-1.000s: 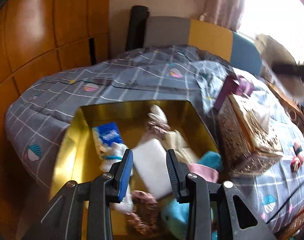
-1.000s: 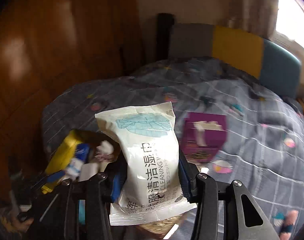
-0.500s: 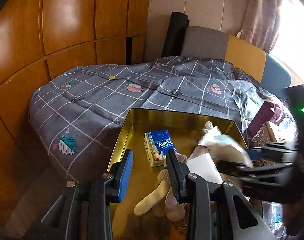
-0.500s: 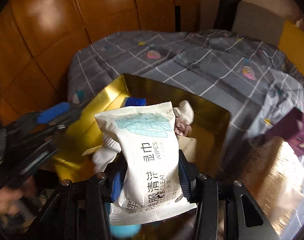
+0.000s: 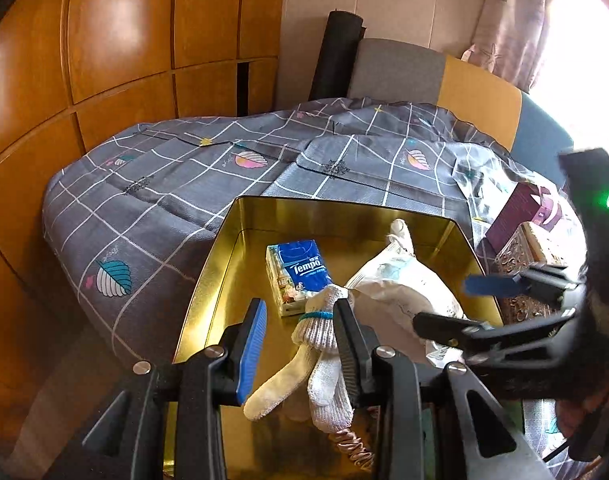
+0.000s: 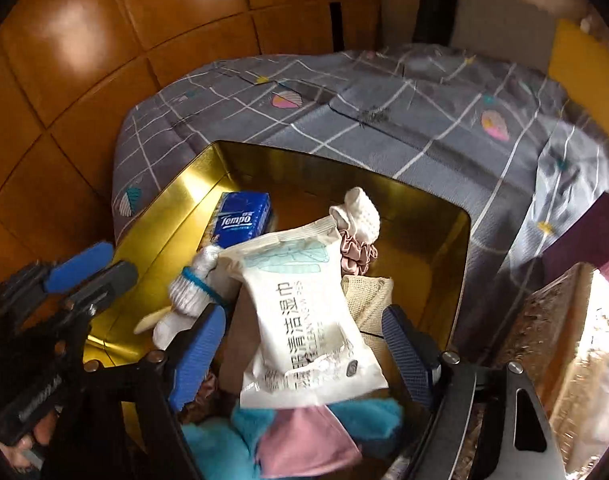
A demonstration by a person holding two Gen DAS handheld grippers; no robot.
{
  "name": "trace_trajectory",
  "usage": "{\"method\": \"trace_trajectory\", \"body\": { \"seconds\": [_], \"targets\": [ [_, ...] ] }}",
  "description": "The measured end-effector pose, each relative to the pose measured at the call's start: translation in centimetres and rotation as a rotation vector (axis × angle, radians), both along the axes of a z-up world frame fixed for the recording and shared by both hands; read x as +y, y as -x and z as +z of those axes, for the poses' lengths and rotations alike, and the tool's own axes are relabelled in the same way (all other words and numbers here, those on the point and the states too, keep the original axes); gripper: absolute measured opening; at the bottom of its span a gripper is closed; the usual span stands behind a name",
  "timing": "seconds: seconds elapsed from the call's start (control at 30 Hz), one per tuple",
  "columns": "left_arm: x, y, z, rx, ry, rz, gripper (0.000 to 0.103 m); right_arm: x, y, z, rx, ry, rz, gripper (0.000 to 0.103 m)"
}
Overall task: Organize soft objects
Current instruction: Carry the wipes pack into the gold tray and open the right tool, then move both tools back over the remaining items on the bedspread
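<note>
A gold tin point(image 5: 340, 212) point(image 6: 172, 196) sits on a grey checked bedspread point(image 5: 164, 184). Inside lie a blue Tempo tissue pack point(image 5: 300, 272) point(image 6: 240, 220), white gloves point(image 5: 320, 344) point(image 6: 188, 292), a scrunchie point(image 6: 356, 252) and turquoise and pink cloth point(image 6: 304, 436). A white wet-wipes pack point(image 6: 308, 312) point(image 5: 400, 288) lies free between the spread jaws of my right gripper point(image 6: 304, 356), over the tin's contents. My left gripper point(image 5: 300, 340) is open and empty above the tin's near left part, with the gloves between its fingers.
An ornate gold box point(image 5: 532, 256) point(image 6: 544, 340) and a purple box point(image 5: 524, 208) point(image 6: 584, 232) stand right of the tin. Wooden wardrobe panels point(image 5: 104, 60) rise at the left. A headboard point(image 5: 424, 76) and a curtain are behind the bed.
My right gripper carried the wipes pack over the tin and opened, releasing it. My left gripper shifted left and stayed open.
</note>
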State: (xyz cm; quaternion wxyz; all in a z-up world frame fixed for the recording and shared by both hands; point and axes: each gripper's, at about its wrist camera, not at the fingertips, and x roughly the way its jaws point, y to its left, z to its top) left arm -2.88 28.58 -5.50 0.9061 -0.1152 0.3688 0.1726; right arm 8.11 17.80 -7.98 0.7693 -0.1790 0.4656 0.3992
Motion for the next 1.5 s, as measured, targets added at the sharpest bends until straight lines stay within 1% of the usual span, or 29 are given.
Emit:
{"method": "trace_trajectory", "body": {
  "seconds": [0.03, 0.07, 0.17, 0.23, 0.33, 0.4, 0.5, 0.67, 0.8, 1.0, 1.2, 1.33, 1.5],
  "targets": [
    [-0.1, 0.0, 0.1, -0.002, -0.004, 0.001, 0.034, 0.3, 0.3, -0.4, -0.017, 0.026, 0.010, 0.066],
    [-0.3, 0.1, 0.3, -0.005, -0.007, 0.000, 0.034, 0.5, 0.4, -0.8, -0.044, 0.063, 0.005, 0.051],
    [-0.7, 0.2, 0.8, -0.014, -0.015, -0.012, 0.034, 0.9, -0.1, -2.1, -0.079, 0.103, -0.046, 0.049],
    [-1.1, 0.2, 1.1, -0.019, -0.020, -0.024, 0.034, 0.7, -0.3, -2.2, -0.082, 0.095, -0.063, 0.049],
    [-1.7, 0.2, 1.3, -0.024, -0.026, -0.037, 0.034, 0.0, -0.4, -1.5, -0.084, 0.062, -0.067, 0.051],
    [-2.0, 0.2, 1.4, -0.025, -0.030, -0.044, 0.034, -1.0, -0.4, -0.6, -0.084, 0.038, -0.082, 0.067],
    [-2.4, 0.3, 1.7, -0.031, -0.034, -0.054, 0.034, -2.3, 0.5, 1.1, -0.123, -0.019, -0.091, 0.075],
    [-3.2, 0.5, 2.2, -0.046, -0.046, -0.078, 0.034, -4.5, 2.3, 3.5, -0.236, -0.060, -0.117, 0.077],
    [-4.2, 0.6, 2.8, -0.062, -0.062, -0.109, 0.034, -6.7, 2.9, 5.0, -0.282, -0.098, -0.173, 0.079],
    [-6.2, 0.6, 3.9, -0.077, -0.091, -0.173, 0.034, -12.7, 3.0, 7.6, -0.330, -0.185, -0.317, 0.087],
    [-9.2, 0.1, 5.0, -0.092, -0.118, -0.259, 0.034, -20.1, 2.1, 9.0, -0.372, -0.185, -0.488, 0.089],
    [-11.7, -0.7, 5.8, -0.108, -0.138, -0.335, 0.034, -26.3, 1.7, 9.1, -0.388, -0.158, -0.641, 0.089],
    [-15.5, -2.0, 7.0, -0.133, -0.151, -0.449, 0.034, -35.3, 1.3, 9.2, -0.368, -0.150, -0.887, 0.089]
  ]
}}
